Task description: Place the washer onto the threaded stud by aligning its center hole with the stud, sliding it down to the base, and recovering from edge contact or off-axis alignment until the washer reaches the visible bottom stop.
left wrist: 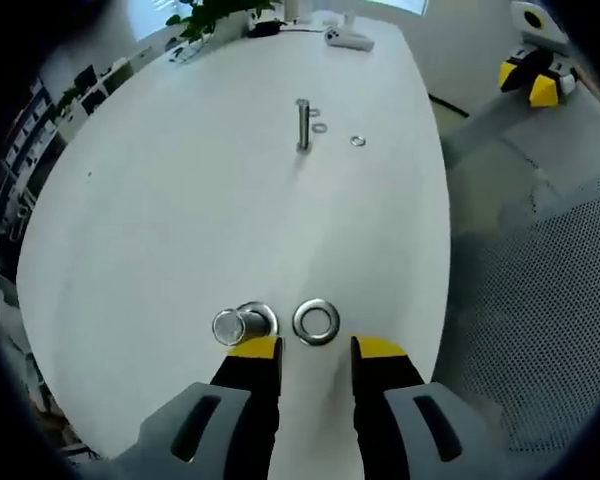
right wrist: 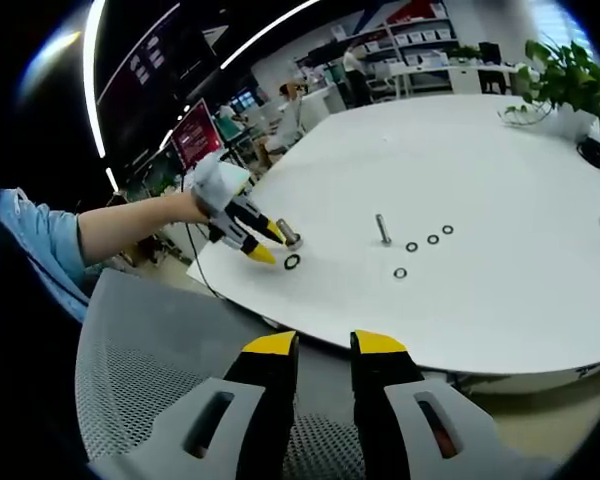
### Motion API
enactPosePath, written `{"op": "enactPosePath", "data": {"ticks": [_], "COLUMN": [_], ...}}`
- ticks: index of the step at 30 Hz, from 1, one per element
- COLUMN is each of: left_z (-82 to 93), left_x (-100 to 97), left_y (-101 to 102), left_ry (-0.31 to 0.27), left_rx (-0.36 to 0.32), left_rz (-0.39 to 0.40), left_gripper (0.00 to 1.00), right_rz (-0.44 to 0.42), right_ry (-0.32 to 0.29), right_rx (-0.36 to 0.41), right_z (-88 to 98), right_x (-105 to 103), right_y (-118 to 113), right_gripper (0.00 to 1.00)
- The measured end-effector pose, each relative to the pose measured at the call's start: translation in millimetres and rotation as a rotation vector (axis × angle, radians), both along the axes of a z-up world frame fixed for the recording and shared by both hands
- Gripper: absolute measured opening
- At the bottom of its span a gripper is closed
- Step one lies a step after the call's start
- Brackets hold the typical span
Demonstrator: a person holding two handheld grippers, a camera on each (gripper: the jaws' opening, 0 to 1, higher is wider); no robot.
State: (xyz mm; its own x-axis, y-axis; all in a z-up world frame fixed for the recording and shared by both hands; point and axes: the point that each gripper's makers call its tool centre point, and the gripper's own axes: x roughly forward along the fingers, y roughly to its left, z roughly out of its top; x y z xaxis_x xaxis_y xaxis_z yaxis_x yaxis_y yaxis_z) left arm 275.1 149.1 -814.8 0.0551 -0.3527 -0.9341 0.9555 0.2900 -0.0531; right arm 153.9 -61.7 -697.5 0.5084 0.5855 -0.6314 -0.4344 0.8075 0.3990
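No lettering, label, brand or number can be read anywhere in either view. In the right gripper view, a red-lit screen (right wrist: 196, 130) stands far ahead of the tongs and to their left, past the white tabletop (right wrist: 500, 200), but whatever it displays is too small and blurred to make out. The shelves (right wrist: 420, 40) at the back likewise show no legible writing.

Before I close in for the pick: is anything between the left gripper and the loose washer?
Nothing visible: the flat silver washer lies on bare white table just ahead of the open left gripper, beside the short threaded stud.
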Motion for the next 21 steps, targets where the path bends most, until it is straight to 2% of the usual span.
{"op": "enactPosePath", "data": {"ticks": [5,13,21], "left_z": [-8.1,-19.4,-25.0], "left_x": [-2.3,-1.3,2.1], "left_y": [-6.3,-7.5,-6.7], "left_ry": [0.019,-0.002,-0.02], "left_rx": [0.017,0.08,0.115], "left_rz": [-0.018,-0.084,-0.103], "left_gripper": [0.26,0.25,0.28], "right_rz": [0.0,0.008,0.012], "right_ry": [-0.001,0.002,0.004], "right_rx": [0.001,0.001,-0.001], "right_z": [0.2,0.0,-0.6], "right_x": [0.1,-0.4,-0.7], "right_y": [0.0,0.7,0.7], "right_gripper": [0.23,0.23,0.23]}}
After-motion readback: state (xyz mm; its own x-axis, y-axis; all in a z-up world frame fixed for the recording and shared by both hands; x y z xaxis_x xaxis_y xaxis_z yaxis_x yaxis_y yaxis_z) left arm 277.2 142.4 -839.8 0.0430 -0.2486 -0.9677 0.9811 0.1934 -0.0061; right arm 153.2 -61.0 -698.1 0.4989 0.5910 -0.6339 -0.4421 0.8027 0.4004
